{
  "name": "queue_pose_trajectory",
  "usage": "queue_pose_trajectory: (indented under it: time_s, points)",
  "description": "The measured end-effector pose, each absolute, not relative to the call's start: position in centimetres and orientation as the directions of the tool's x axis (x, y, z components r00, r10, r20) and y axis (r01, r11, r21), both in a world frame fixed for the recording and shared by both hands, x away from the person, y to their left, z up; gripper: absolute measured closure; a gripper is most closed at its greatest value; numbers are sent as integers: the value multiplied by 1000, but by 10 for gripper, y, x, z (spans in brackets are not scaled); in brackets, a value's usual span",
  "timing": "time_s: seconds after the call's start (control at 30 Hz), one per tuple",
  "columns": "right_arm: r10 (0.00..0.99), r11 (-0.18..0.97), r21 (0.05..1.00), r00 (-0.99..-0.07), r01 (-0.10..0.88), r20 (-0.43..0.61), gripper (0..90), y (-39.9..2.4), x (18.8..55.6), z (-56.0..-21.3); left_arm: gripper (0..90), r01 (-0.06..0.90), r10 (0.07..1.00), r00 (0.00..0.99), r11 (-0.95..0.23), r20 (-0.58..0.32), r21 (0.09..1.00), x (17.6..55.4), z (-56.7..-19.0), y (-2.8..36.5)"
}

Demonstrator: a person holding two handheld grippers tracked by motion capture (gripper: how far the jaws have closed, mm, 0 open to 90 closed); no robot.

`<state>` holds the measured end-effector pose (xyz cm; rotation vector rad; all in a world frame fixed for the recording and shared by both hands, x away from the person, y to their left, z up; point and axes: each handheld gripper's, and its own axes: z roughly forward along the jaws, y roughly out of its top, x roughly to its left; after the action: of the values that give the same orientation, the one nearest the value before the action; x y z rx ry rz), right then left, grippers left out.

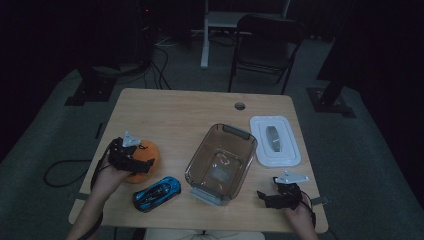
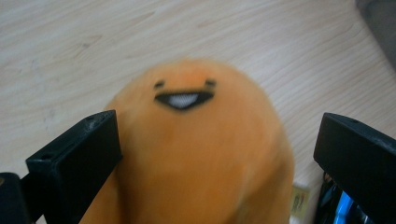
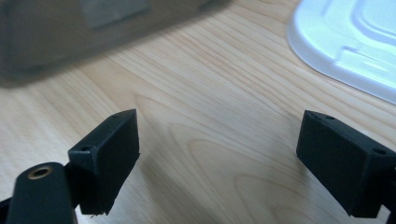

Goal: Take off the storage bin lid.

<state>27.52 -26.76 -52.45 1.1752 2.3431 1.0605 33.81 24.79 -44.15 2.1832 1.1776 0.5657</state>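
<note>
**Orange plush between spread fingers**

Orange plush toy point(image 2: 196, 154) sits on the tabletop point(image 1: 175, 115) between the left gripper's point(image 1: 131, 156) open fingers point(image 2: 77, 158), beside a blue toy car point(image 1: 157, 193). Right gripper point(image 1: 280, 196) hovers open near the clear container point(image 1: 220, 160) and white lid point(image 1: 275, 141).

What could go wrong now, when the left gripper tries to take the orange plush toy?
The left gripper is open around the orange plush toy, with a gap at one jaw, so it may close off-centre and let the soft toy slip. The blue toy car lies close beside the toy and could be bumped. The clear container sits beyond the car; a low carry toward it may catch its rim.
</note>
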Motion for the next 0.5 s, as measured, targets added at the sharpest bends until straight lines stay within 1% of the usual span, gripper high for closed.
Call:
queue_pose_trajectory:
  time_s: [0.1, 0.2, 0.43, 0.5]
  points:
    - [796, 388, 734, -604, 558, 39, 128, -271, 273, -525, 13, 613, 862, 503, -408, 64, 677, 333, -446, 255]
    - [806, 383, 733, -591, 562, 33, 128, -275, 271, -526, 13, 626, 872, 486, -394, 59, 673, 330, -452, 261]
    - [823, 380, 728, -567, 570, 15, 129, -282, 267, -527, 13, 643, 887, 455, -386, 75, 661, 328, -463, 266]
    - [826, 380, 728, -563, 571, 11, 129, -282, 266, -528, 13, 649, 892, 449, -372, 61, 664, 327, -464, 267]
